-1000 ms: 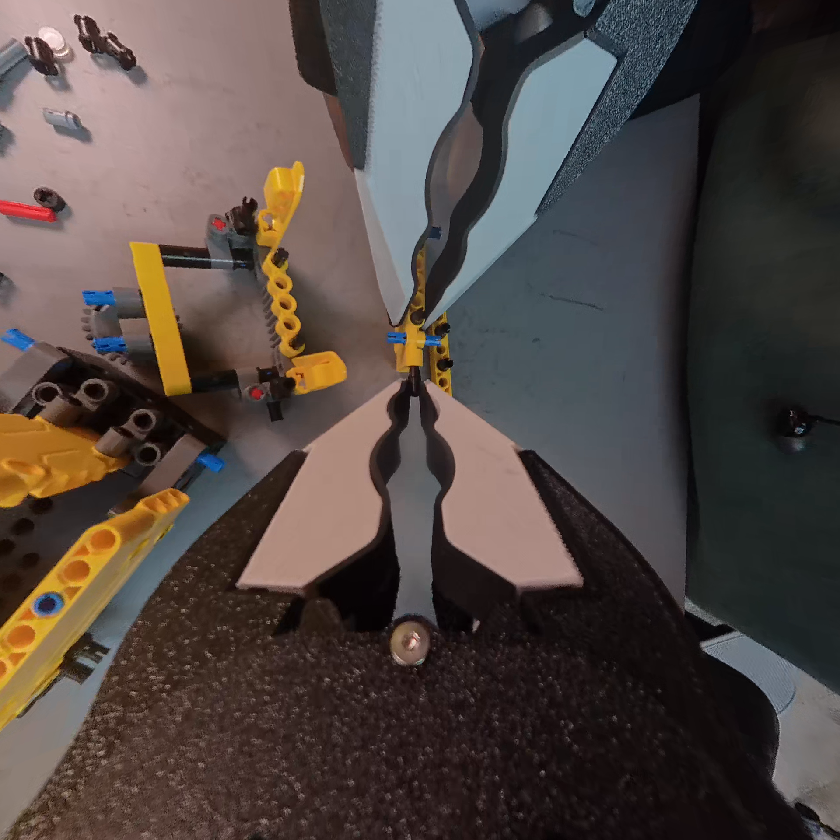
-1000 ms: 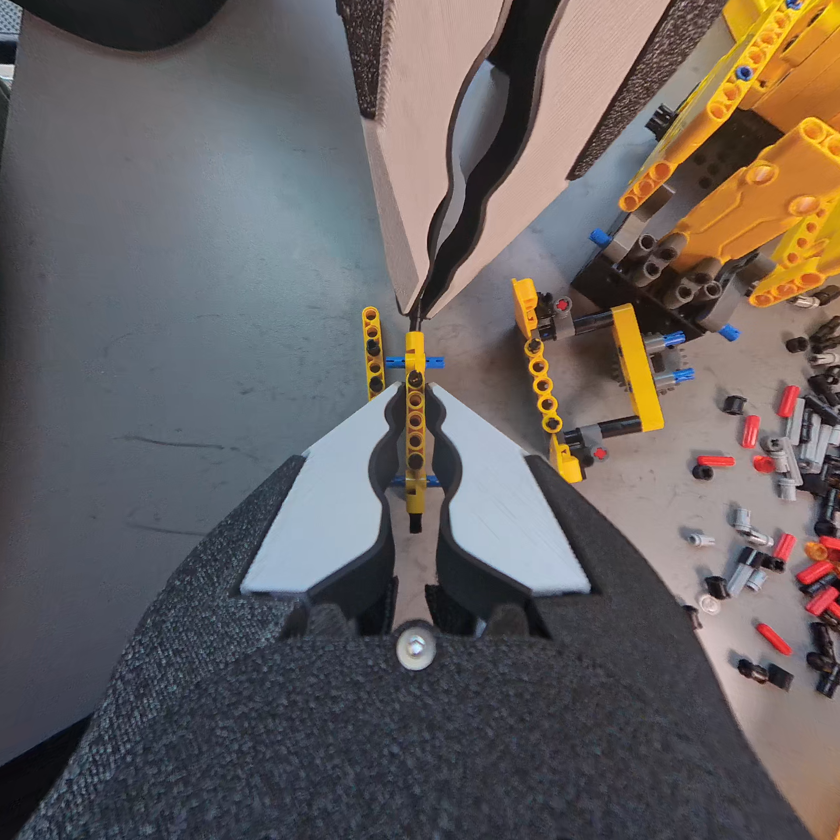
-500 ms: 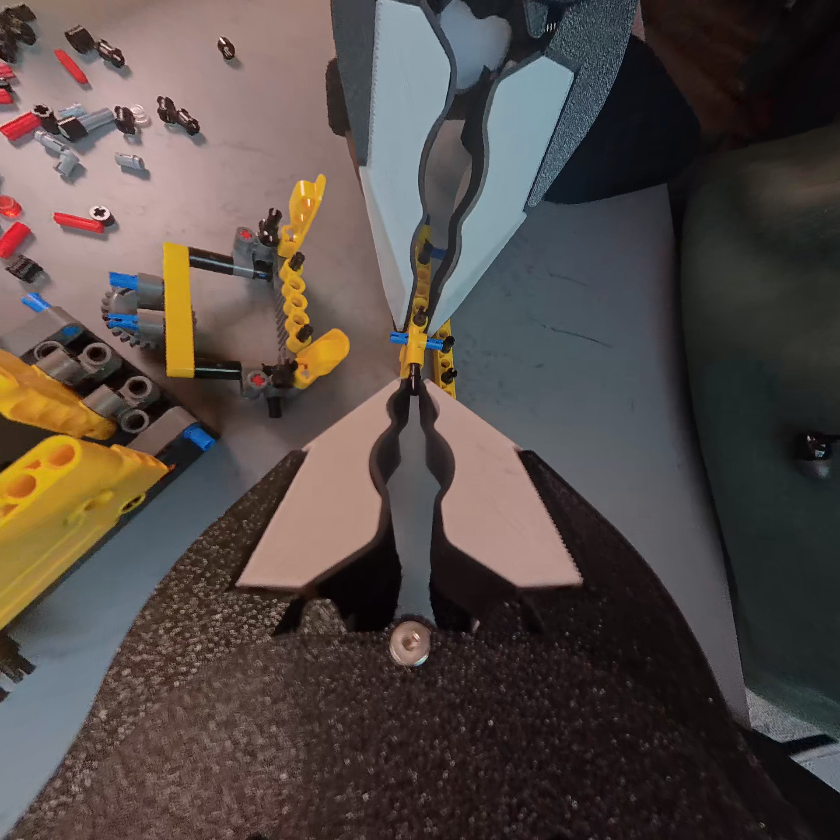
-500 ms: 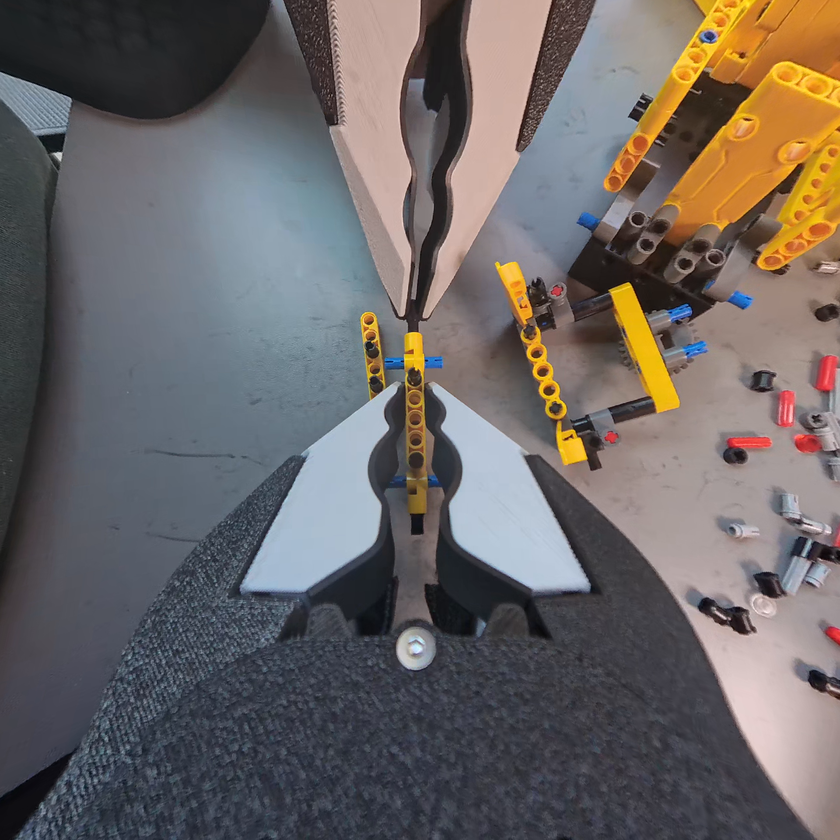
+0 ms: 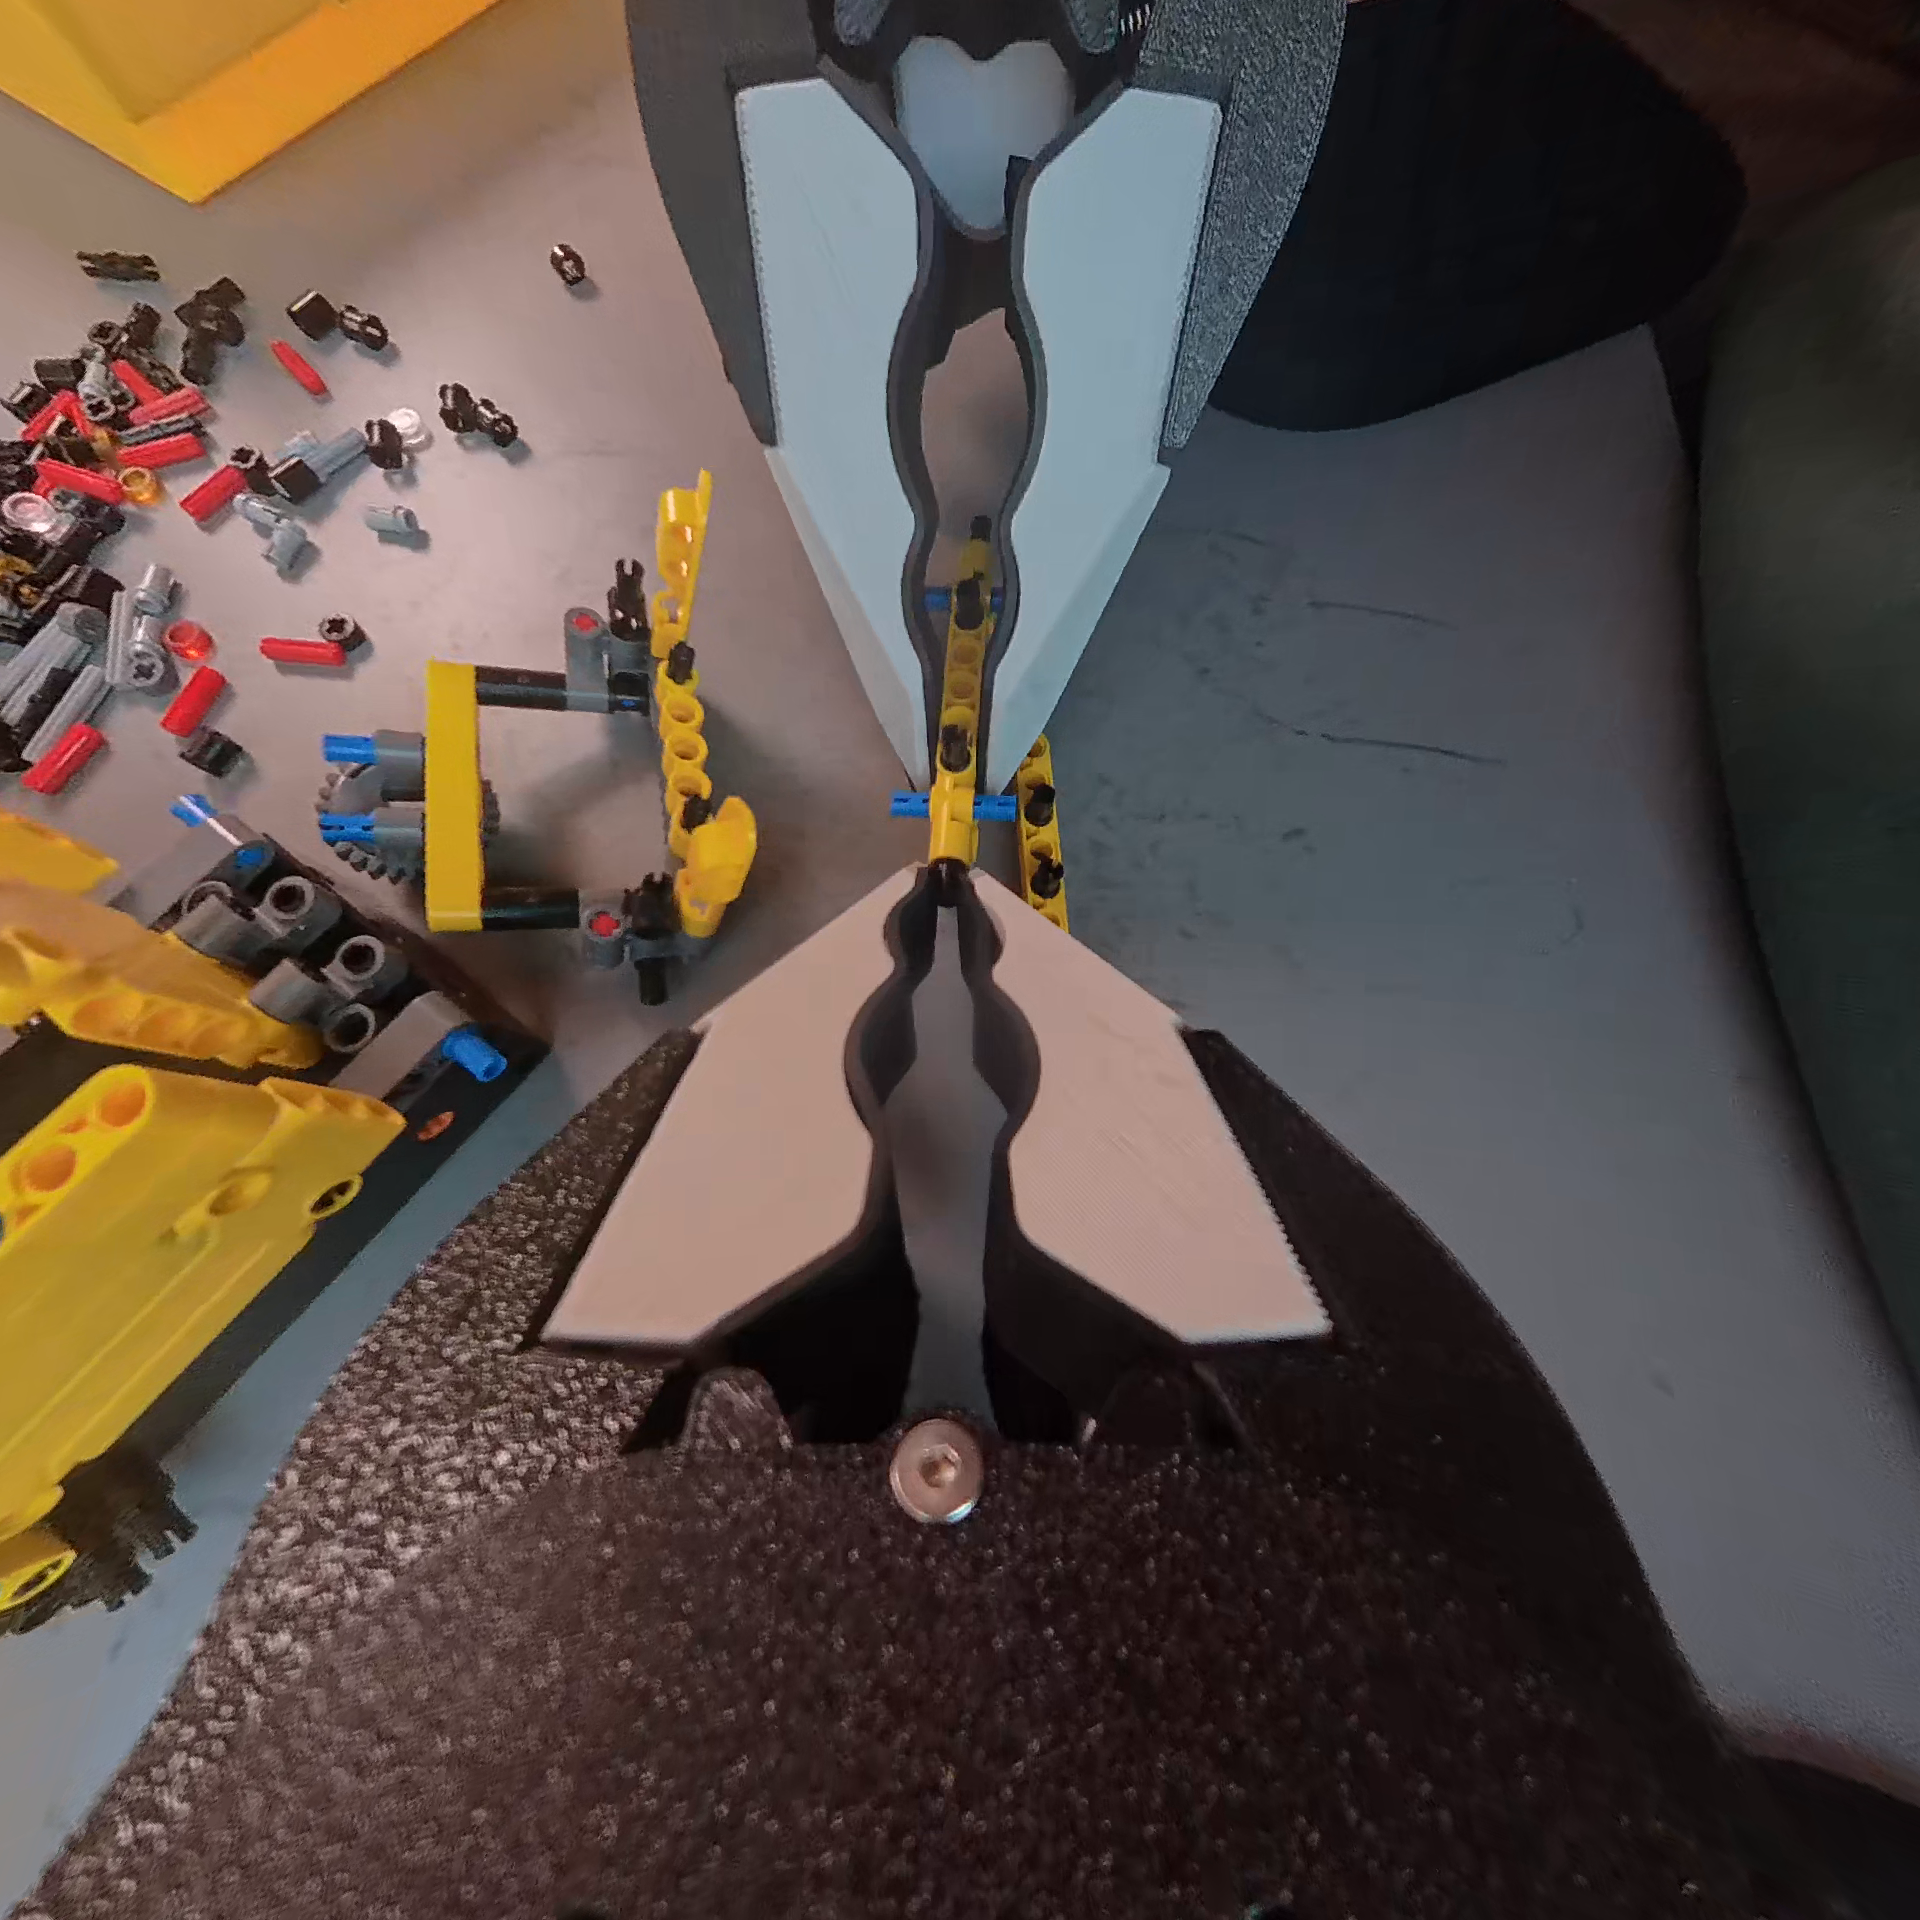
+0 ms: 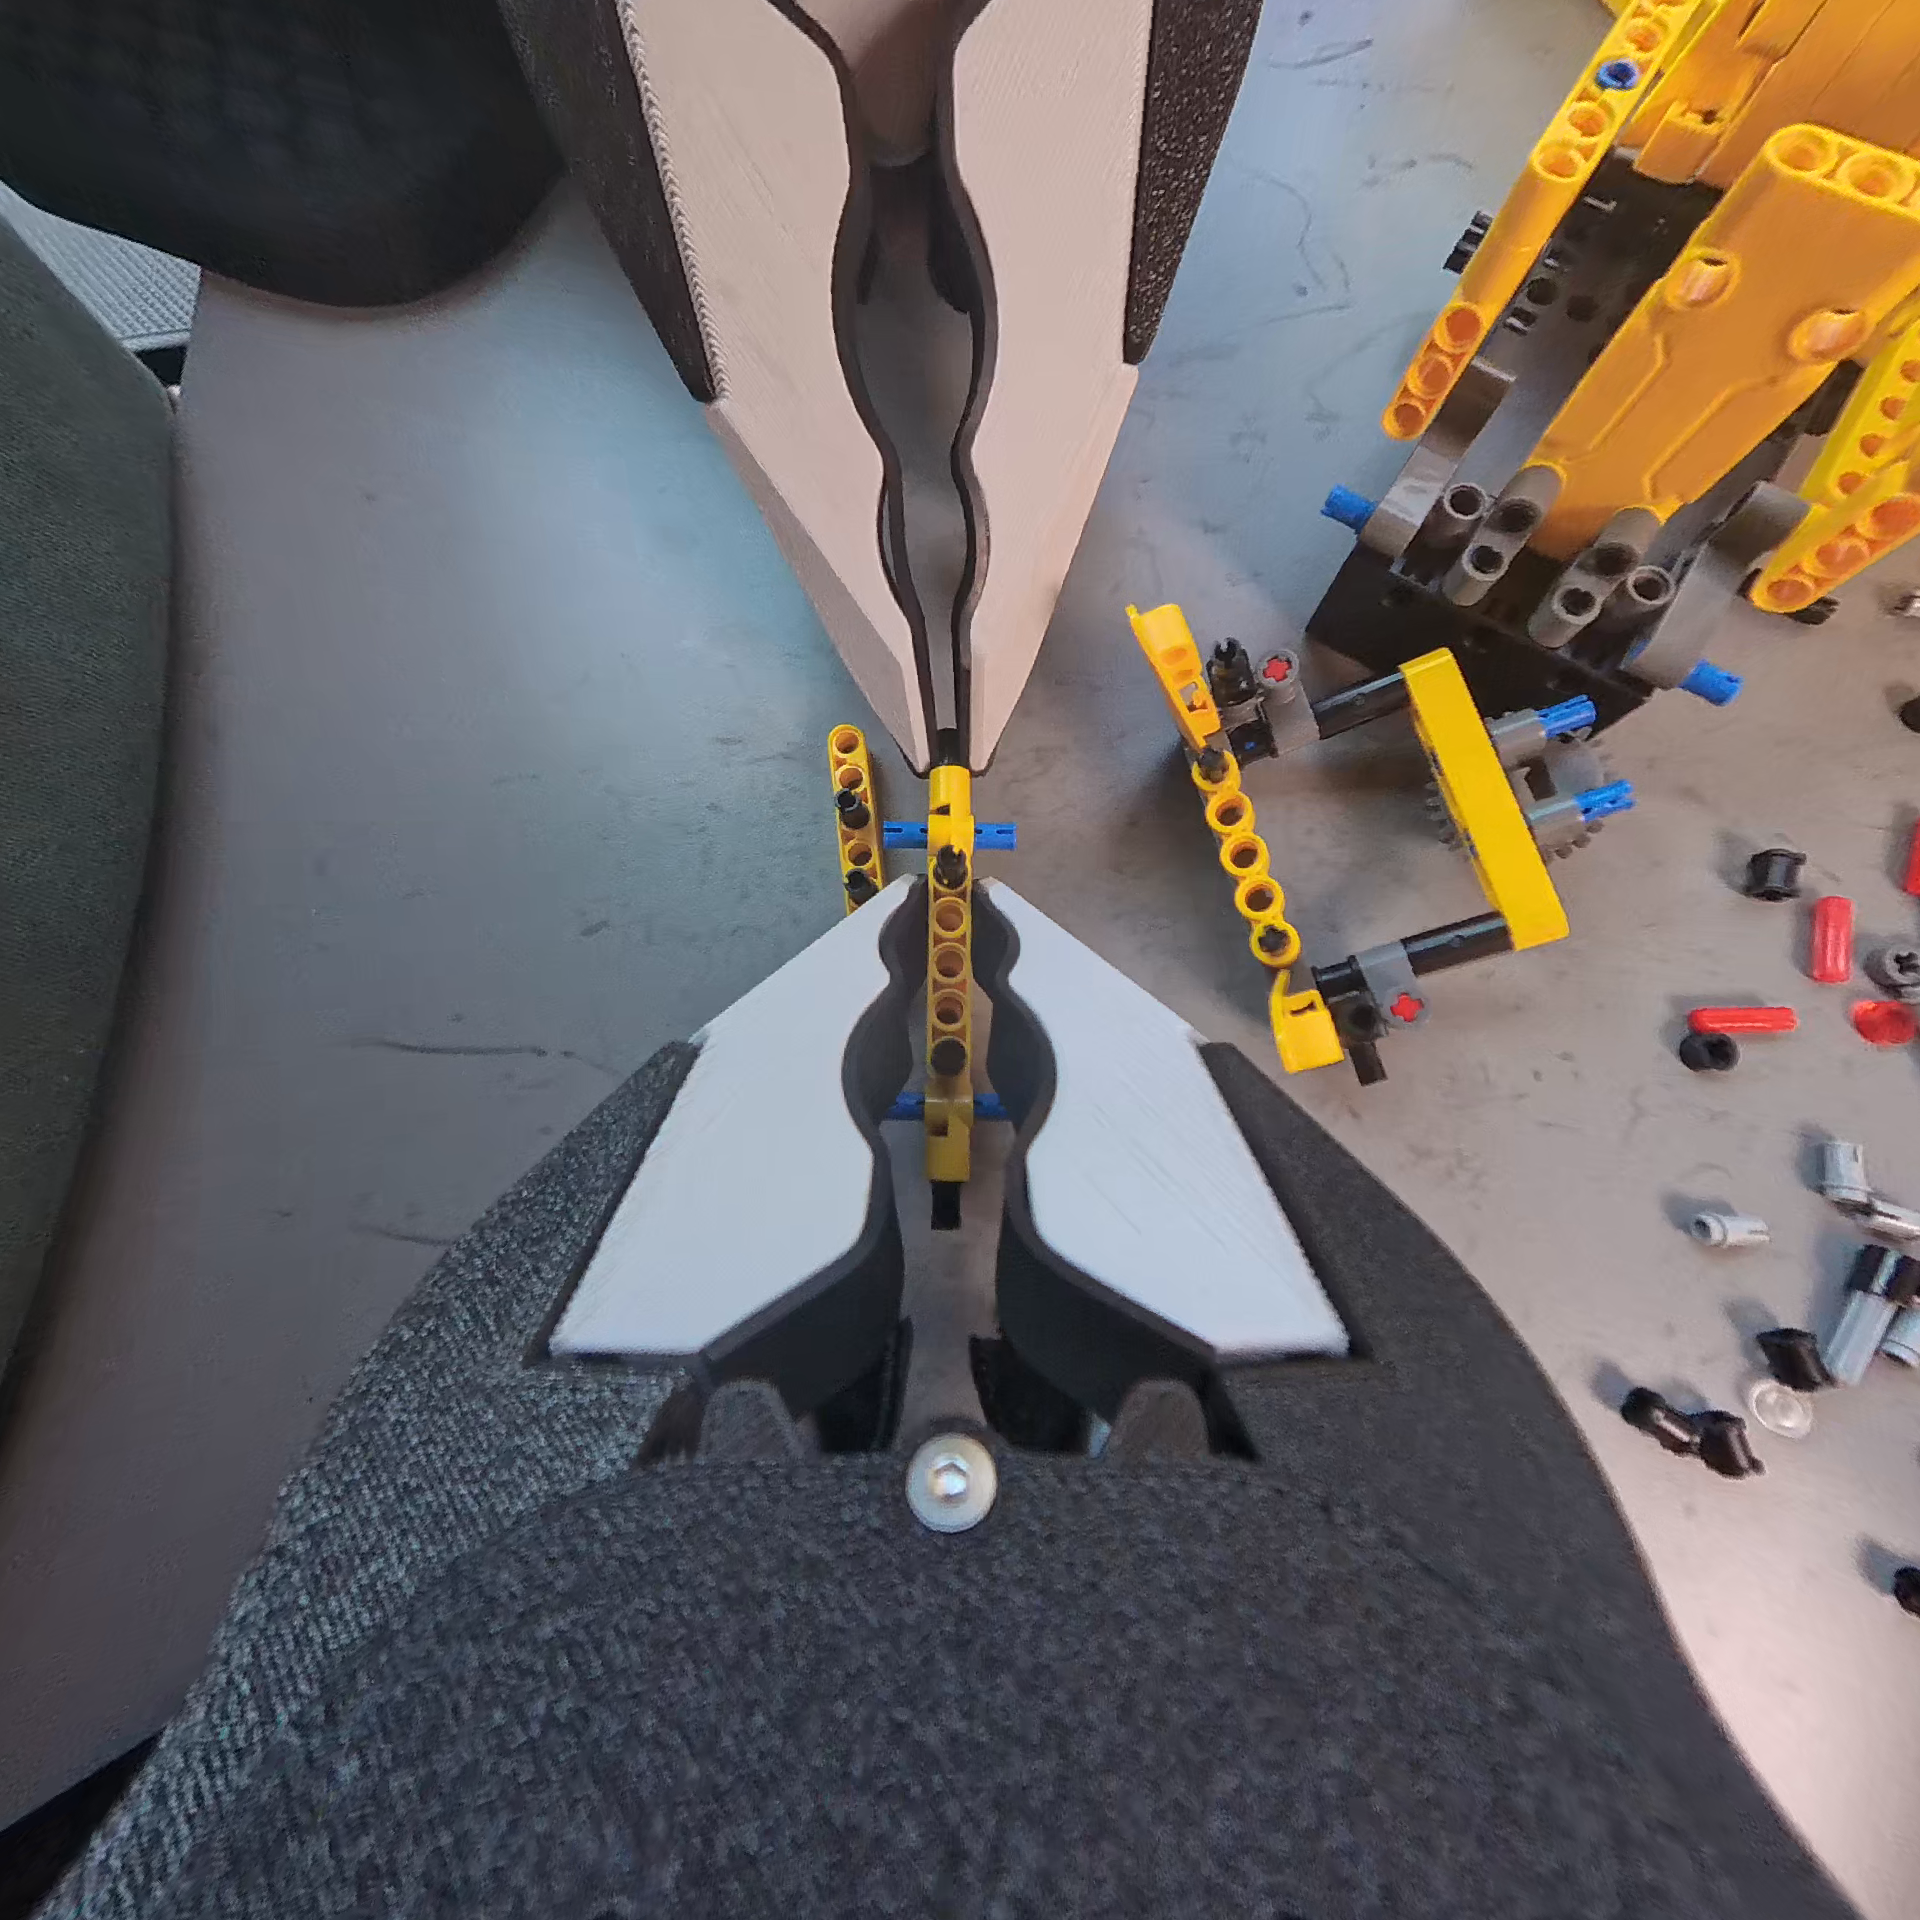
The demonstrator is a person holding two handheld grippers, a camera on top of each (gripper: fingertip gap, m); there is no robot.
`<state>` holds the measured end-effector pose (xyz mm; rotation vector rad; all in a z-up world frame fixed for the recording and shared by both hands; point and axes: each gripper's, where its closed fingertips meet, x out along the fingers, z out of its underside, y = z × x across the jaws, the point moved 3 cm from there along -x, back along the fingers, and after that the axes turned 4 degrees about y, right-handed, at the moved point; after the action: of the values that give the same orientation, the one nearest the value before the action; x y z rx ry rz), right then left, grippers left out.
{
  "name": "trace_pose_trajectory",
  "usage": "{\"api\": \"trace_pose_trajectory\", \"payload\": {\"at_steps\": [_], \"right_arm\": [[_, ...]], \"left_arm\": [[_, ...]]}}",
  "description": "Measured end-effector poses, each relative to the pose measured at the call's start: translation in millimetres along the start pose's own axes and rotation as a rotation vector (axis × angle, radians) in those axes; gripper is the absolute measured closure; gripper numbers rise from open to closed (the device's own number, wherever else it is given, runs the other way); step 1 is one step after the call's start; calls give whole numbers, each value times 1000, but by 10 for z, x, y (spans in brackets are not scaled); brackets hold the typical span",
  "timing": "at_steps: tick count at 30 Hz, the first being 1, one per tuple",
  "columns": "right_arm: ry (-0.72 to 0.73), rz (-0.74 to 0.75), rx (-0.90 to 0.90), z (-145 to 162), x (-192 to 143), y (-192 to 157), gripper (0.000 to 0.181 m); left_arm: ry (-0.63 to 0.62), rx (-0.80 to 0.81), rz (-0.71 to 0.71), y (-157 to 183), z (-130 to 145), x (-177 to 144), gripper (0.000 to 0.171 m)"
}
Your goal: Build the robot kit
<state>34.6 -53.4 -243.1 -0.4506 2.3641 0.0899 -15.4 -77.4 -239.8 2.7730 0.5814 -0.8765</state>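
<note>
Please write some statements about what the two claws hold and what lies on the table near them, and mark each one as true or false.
1. The right claw grips a yellow holed beam. True.
2. The left claw is wide open. False: it is shut on the black pin at the beam's end.
3. Loose red, grey and black pieces lie on the table. True.
4. A second yellow beam is stacked on the gripped one. False: it lies beside it.

Grey desk (image 5: 1351, 831) carrying a loose yellow holed beam (image 6: 852, 810), a rectangular frame of yellow beams, black axles and grey gears (image 5: 561, 790), a large yellow-and-black model (image 6: 1683, 343), and scattered red, grey and black pins (image 5: 114, 488). Yellow tray corner (image 5: 208, 94) at the far edge.
</note>
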Motion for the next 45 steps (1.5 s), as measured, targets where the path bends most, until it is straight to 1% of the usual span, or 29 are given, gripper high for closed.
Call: {"api": "trace_pose_trajectory", "payload": {"at_steps": [5, 8, 10, 11, 13, 16, 18, 21, 25, 30, 36, 38, 39, 41, 42, 45], "right_arm": [[-7, 10, -12, -5, 4, -5, 177], [-13, 15, -15, -9, 17, -10, 176], [-32, 30, -43, -2, 75, -14, 175], [-54, 48, -84, 20, 106, -9, 174], [-35, 94, -131, -20, 112, 21, 168], [-4, 97, -133, -42, 102, -10, 162], [2, 119, -141, -18, 74, -3, 158], [38, 131, -117, -1, -5, 2, 155], [70, 169, -117, 32, -137, 18, 154], [62, 210, -102, 113, -230, 69, 154], [50, 112, 23, 197, -259, 103, 149], [42, 89, 45, 221, -214, 100, 152], [55, 76, 44, 203, -206, 77, 160], [61, 124, -37, 186, -220, 89, 163], [78, 170, -90, 161, -243, 109, 171], [133, 251, -201, 98, -273, 108, 171]], "left_arm": [[-16, 19, -20, 12, -5, 4, 169], [-26, 5, -2, 2, 0, 3, 169], [-37, 24, 5, -3, -6, 14, 168], [-45, 40, -2, -11, -5, 11, 168], [-58, 56, -46, -44, 18, -9, 168], [-72, 57, -80, -37, 80, -41, 167], [-68, 51, -91, -28, 108, -71, 162], [-52, 4, -99, -35, 122, -112, 158], [-12, -17, -108, -16, 86, -136, 154], [-10, -73, -108, -12, 64, -74, 153], [-30, -133, -71, 14, 73, 10, 151], [-30, -145, -61, 21, 66, 39, 151], [-30, -147, -56, 27, 61, 46, 150], [-26, -138, -66, 17, 57, 42, 150], [-20, -128, -72, 15, 57, 35, 149], [2, -119, -94, -7, 52, 18, 151]]}}
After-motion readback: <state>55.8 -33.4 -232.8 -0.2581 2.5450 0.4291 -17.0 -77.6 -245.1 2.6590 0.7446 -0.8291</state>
